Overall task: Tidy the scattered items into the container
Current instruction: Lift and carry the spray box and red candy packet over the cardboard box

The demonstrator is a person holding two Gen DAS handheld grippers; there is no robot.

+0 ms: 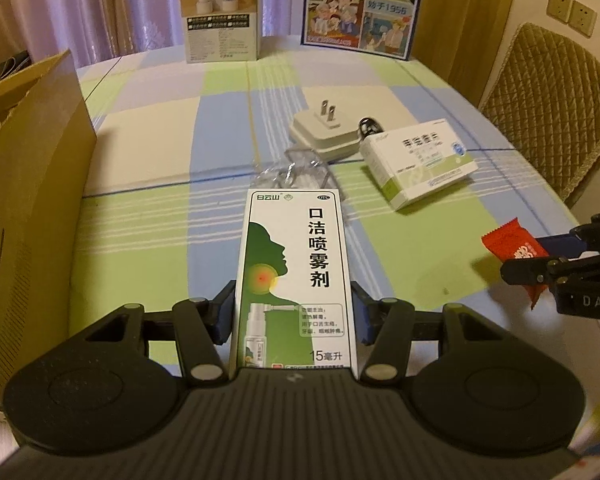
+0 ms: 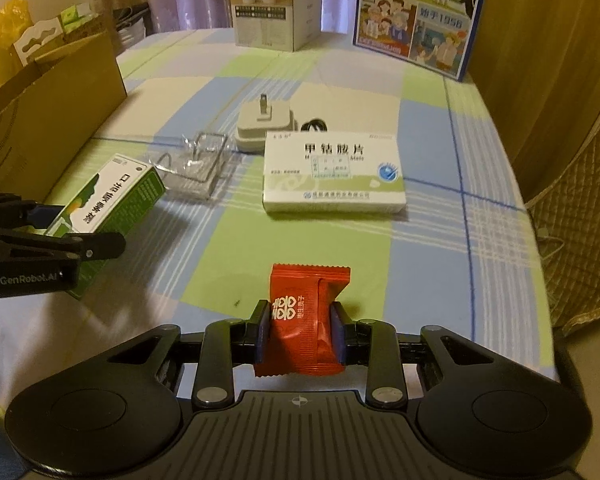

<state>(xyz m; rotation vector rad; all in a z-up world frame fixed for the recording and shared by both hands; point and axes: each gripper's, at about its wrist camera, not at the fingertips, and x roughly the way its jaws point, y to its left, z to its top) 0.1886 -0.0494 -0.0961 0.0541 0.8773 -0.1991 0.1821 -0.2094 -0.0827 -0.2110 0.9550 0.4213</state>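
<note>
Left gripper [image 1: 294,316]: clamped across the tall white-and-green cardboard spray box [image 1: 296,280], lifted for carrying.

Right gripper [image 2: 300,332]: pinching the red foil sweet packet [image 2: 302,320] by its sides.

Brown cardboard carton [image 1: 32,184]: open at table's left edge, the likely container.

Awaiting collection on the checked tablecloth [image 2: 432,240]: flat white pill box [image 2: 332,172], white plug adapter [image 2: 262,126], clear plastic tray [image 2: 198,164].

Checked tablecloth [image 2: 432,128], blue illustrated carton [image 2: 420,16], quilted chair [image 1: 552,108], wall sockets [image 1: 571,12]
</note>
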